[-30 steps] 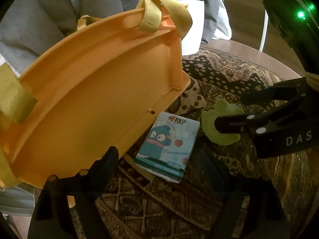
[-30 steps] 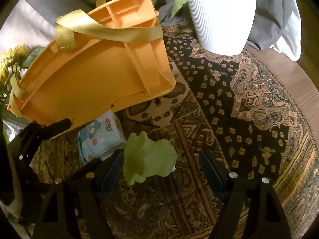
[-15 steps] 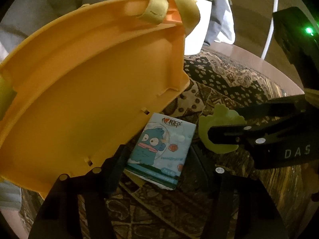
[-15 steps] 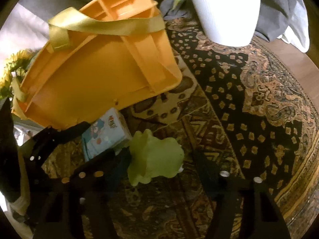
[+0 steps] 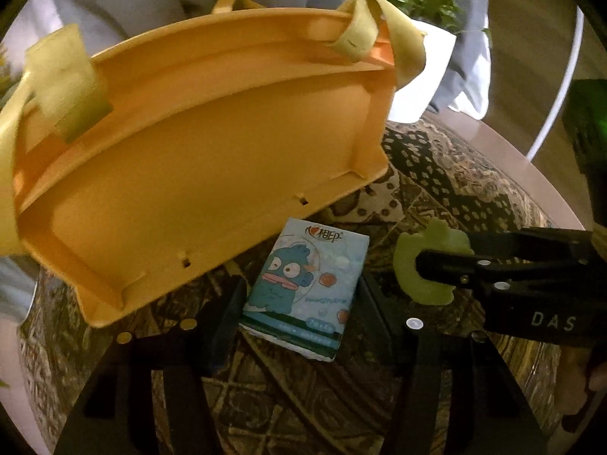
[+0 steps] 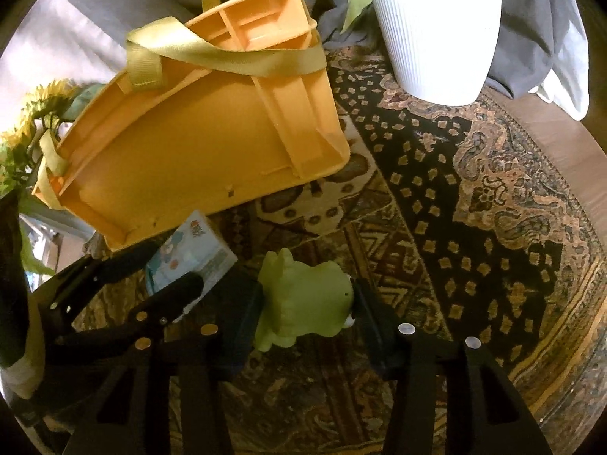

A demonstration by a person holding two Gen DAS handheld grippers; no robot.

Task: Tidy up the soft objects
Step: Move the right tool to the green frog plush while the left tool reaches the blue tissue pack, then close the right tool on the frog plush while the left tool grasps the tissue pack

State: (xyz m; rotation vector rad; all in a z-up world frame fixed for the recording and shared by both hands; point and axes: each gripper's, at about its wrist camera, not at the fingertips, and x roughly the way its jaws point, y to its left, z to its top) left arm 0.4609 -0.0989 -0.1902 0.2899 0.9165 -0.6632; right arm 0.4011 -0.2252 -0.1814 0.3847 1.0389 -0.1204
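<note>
A blue tissue pack with a cartoon fish (image 5: 301,288) lies on the patterned cloth, between the fingers of my left gripper (image 5: 299,303); the jaws stand close on both its sides. It also shows in the right wrist view (image 6: 189,261). A soft green toy (image 6: 307,299) lies between the fingers of my right gripper (image 6: 307,314), which touch its sides. The toy (image 5: 413,276) and the right gripper (image 5: 447,261) also show in the left wrist view. An orange basket with yellow straps (image 5: 197,159) lies tipped just behind the pack; it also shows in the right wrist view (image 6: 197,144).
A white ribbed plant pot (image 6: 436,30) stands at the back on the round table's patterned cloth (image 6: 474,189). Grey fabric (image 6: 531,49) lies behind it. Sunflowers (image 6: 26,129) are at the far left. The bare table edge (image 5: 493,151) shows at the right.
Both grippers have moved forward and closed in: the left around the tissue pack, the right around the green toy. The basket has stayed put.
</note>
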